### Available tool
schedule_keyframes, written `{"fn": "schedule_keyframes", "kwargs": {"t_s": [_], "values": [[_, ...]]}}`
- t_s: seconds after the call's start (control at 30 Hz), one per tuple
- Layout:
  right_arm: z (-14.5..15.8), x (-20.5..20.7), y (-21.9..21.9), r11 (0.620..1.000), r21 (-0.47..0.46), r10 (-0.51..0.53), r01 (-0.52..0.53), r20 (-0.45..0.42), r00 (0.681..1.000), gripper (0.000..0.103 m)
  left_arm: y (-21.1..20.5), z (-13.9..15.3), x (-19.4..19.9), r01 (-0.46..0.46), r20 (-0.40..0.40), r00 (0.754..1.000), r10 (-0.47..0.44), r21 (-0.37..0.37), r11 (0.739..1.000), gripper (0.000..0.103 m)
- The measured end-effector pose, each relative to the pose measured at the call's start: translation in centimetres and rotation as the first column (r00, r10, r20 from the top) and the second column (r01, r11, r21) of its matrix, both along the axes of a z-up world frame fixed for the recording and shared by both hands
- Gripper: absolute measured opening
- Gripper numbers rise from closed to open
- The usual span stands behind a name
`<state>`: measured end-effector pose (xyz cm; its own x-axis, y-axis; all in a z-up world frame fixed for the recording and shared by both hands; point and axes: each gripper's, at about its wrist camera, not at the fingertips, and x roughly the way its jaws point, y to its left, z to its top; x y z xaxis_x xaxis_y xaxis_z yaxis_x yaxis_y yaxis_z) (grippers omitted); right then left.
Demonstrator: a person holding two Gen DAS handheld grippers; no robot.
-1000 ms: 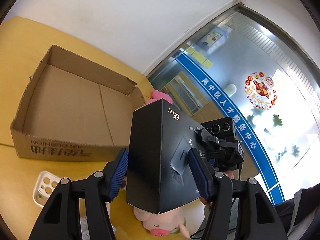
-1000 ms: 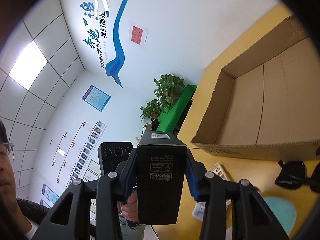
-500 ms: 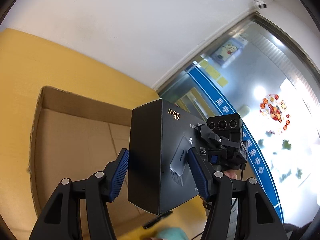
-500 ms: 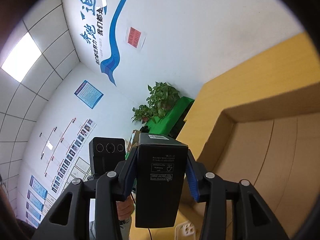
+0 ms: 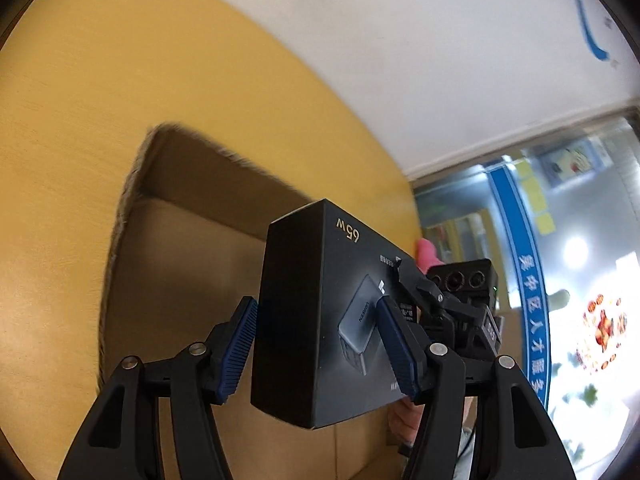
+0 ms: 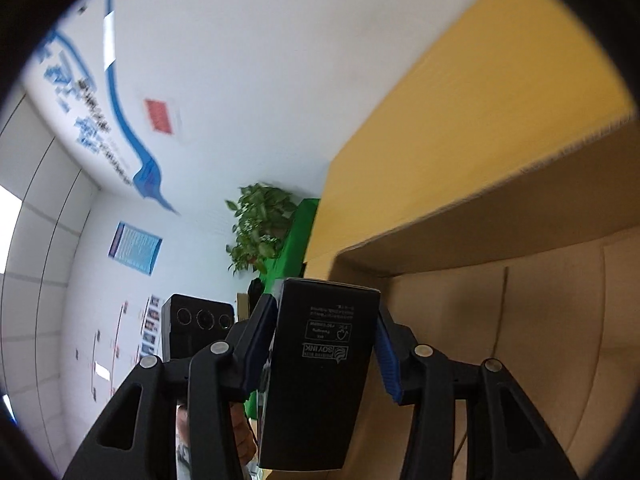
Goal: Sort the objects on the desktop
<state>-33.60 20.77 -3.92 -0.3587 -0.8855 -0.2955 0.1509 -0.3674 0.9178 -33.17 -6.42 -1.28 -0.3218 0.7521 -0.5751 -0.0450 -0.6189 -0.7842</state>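
A black charger box [image 5: 320, 312] marked "65W" is held between both grippers over the open cardboard box [image 5: 180, 264]. My left gripper [image 5: 320, 344] is shut on its broad faces. My right gripper [image 6: 324, 352] is shut on its narrow end [image 6: 320, 376], which shows a "SOY INK" print. The cardboard box [image 6: 520, 312] fills the right side of the right wrist view, with its inside empty where visible. The right gripper's camera body [image 5: 464, 292] shows just behind the charger box in the left wrist view.
The yellow desk [image 5: 100, 80] surrounds the cardboard box and runs to a white wall [image 5: 400, 40]. A pink plush toy [image 5: 426, 250] peeks past the charger box. A potted plant [image 6: 260, 232] on a green stand lies beyond the desk's end.
Both grippers have carried the charger box forward and down over the cardboard box. The box's front wall and the items on the desk in front of it have left view.
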Motion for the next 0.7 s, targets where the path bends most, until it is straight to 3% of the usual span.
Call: {"fn": "schedule_keyframes", "kwargs": {"t_s": [0.17, 0.3, 0.4, 0.53, 0.7], "values": [[-2.8, -1.0, -0.6, 0.996, 0.084, -0.047, 0.04, 0.087, 0.995, 0.054, 1.2, -1.2, -0.3, -0.031, 0.035, 0.999, 0.035, -0.112, 0.993, 0.065], [-3.3, -1.3, -1.3, 0.971, 0.232, -0.087, 0.058, 0.113, 0.99, 0.06, 1.9, -2.1, 0.2, -0.058, 0.067, 0.995, 0.074, -0.219, 0.974, 0.062], [-3.7, -1.2, -1.9, 0.948, 0.316, -0.089, 0.04, 0.143, 0.986, 0.062, 1.8, -2.5, 0.2, -0.082, 0.086, 0.991, 0.107, -0.252, 0.964, 0.061], [-2.1, -0.1, -1.0, 0.92, 0.391, -0.097, 0.04, 0.129, 0.987, 0.063, 1.5, -0.2, 1.2, -0.092, 0.024, 0.994, 0.102, -0.27, 0.958, 0.063], [-0.1, 2.4, -1.1, 0.889, 0.458, -0.018, -0.025, 0.089, 0.996, 0.061, 0.1, 5.2, 5.2, -0.134, -0.16, 0.984, 0.082, -0.342, 0.93, 0.073]]}}
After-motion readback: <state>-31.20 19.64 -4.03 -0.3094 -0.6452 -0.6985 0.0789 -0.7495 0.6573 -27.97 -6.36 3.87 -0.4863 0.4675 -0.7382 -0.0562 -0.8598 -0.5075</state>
